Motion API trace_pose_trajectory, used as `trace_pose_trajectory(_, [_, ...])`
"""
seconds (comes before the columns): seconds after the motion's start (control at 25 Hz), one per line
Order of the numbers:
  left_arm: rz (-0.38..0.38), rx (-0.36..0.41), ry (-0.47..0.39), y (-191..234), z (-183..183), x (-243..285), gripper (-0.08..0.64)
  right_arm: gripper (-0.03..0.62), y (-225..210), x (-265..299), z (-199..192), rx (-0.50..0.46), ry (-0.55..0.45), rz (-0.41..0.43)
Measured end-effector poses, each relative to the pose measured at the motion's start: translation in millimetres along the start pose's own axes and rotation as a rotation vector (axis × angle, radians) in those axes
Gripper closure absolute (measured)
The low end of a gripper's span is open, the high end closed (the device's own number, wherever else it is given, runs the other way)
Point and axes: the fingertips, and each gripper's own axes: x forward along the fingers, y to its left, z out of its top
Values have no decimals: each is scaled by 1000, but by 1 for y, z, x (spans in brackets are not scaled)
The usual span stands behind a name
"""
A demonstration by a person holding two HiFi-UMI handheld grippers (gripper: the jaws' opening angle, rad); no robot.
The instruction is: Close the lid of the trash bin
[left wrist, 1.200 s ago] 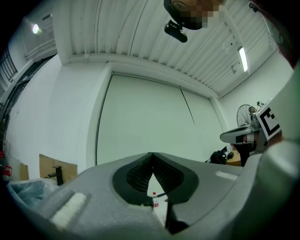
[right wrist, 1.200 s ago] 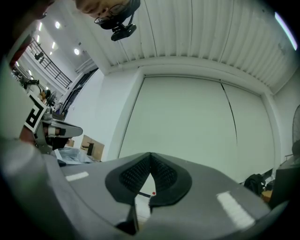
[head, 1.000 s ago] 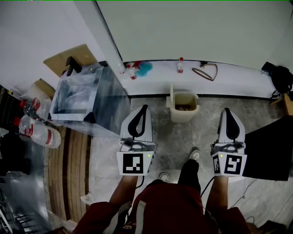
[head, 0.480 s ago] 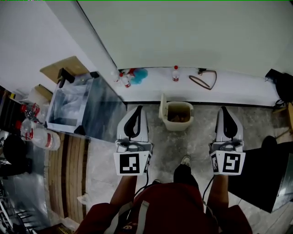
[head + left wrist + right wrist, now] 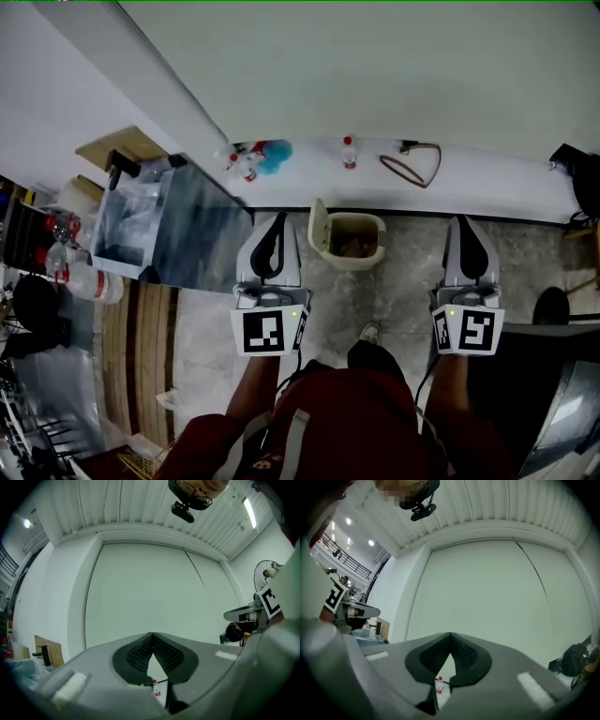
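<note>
Head view, bin: a small beige plastic trash bin point(image 5: 349, 240) stands on the grey floor, ahead of and between both grippers; its lid point(image 5: 318, 228) is upright at its left edge.
Head view, grippers: left gripper point(image 5: 277, 218) and right gripper point(image 5: 465, 223) are clear of the bin.
Left gripper view: jaws closed tip to tip, holding nothing; a small red-capped clear bottle point(image 5: 156, 689) shows far beyond.
Right gripper view: jaws pressed together, empty.

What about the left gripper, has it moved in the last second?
Yes. The left gripper has moved forward toward the wall, drawing alongside the trash bin, whose open lid now stands just right of it.
</note>
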Motion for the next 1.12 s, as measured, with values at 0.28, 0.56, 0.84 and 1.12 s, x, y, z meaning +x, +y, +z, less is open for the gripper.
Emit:
trace_pose_trajectory(0.28, [50, 10, 40, -13, -12, 19, 555, 592, -25, 22, -21, 30, 13, 42])
trace_pose_trajectory(0.56, [89, 7, 116, -4, -50, 22, 555, 592, -17, 44, -45, 48, 46, 87])
trace_pose_trajectory(0.84, [114, -46, 195, 18, -108, 33, 555, 592, 16, 74, -80, 37, 103, 147])
trace_pose_trajectory(1.12, [96, -71, 276, 36, -171, 70, 554, 592, 46, 127, -124, 31, 153, 207])
